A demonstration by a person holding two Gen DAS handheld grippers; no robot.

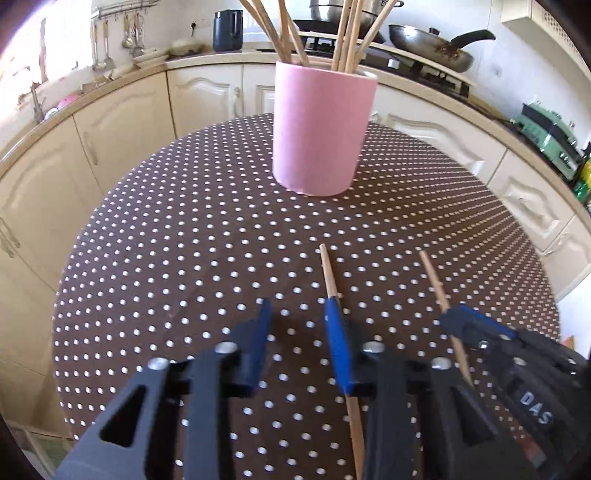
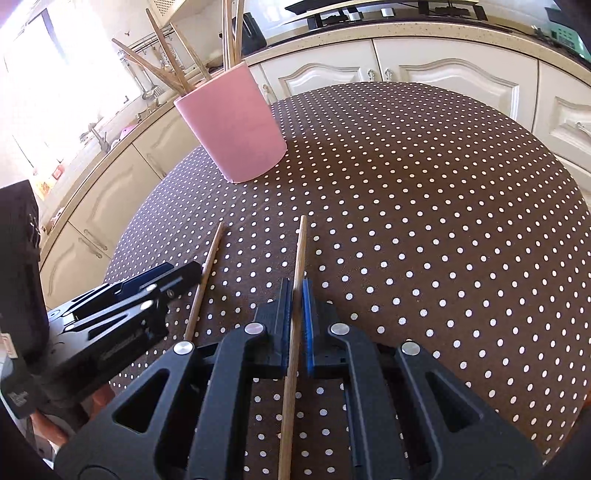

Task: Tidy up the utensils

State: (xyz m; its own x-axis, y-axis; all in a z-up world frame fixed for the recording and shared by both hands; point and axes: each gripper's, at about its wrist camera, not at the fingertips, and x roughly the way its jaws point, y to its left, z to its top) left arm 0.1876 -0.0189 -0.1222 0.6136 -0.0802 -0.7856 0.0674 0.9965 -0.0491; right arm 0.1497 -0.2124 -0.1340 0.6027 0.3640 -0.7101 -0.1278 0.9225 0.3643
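White letters "DAS" on the right gripper (image 1: pixel 465 325) body, possibly part of a longer word.

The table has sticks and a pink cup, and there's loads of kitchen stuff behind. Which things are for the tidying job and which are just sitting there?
For the job:
- chopstick between the right gripper's fingers
- other chopstick by the left gripper
- pink cup holding chopsticks

Just sitting there:
- frying pan
- dark kettle
- green appliance
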